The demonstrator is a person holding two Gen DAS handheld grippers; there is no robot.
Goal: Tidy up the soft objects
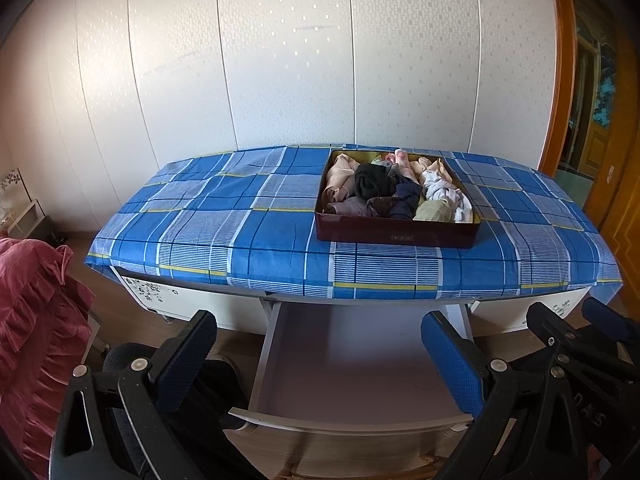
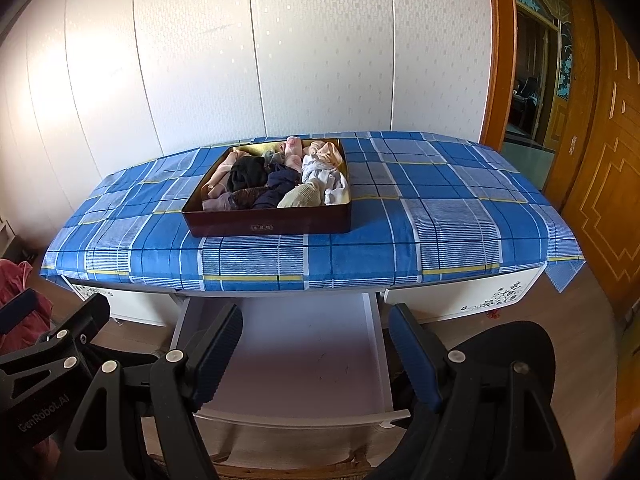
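Observation:
A dark red box (image 1: 396, 236) (image 2: 268, 224) stands on the blue plaid tablecloth (image 1: 224, 224) (image 2: 440, 216). It is packed with rolled soft items: black (image 1: 370, 184) (image 2: 246, 176), navy, beige, pink and white (image 1: 442, 192) (image 2: 324, 176) bundles. Below the table edge a white drawer (image 1: 348, 424) (image 2: 300, 420) is pulled out with nothing in it. My left gripper (image 1: 324, 352) (image 2: 54, 310) hovers open over the drawer, holding nothing. Beside it, my right gripper (image 2: 316, 352) (image 1: 576, 320) is also open with nothing between its fingers. Both are well short of the box.
White wall panels rise behind the table. A red ruffled cloth (image 1: 32, 320) hangs at the left. A black chair back (image 2: 508, 344) sits at lower right. A wooden door (image 2: 600, 184) and doorway stand on the right. Cabinet fronts with flower prints (image 2: 480, 300) flank the drawer.

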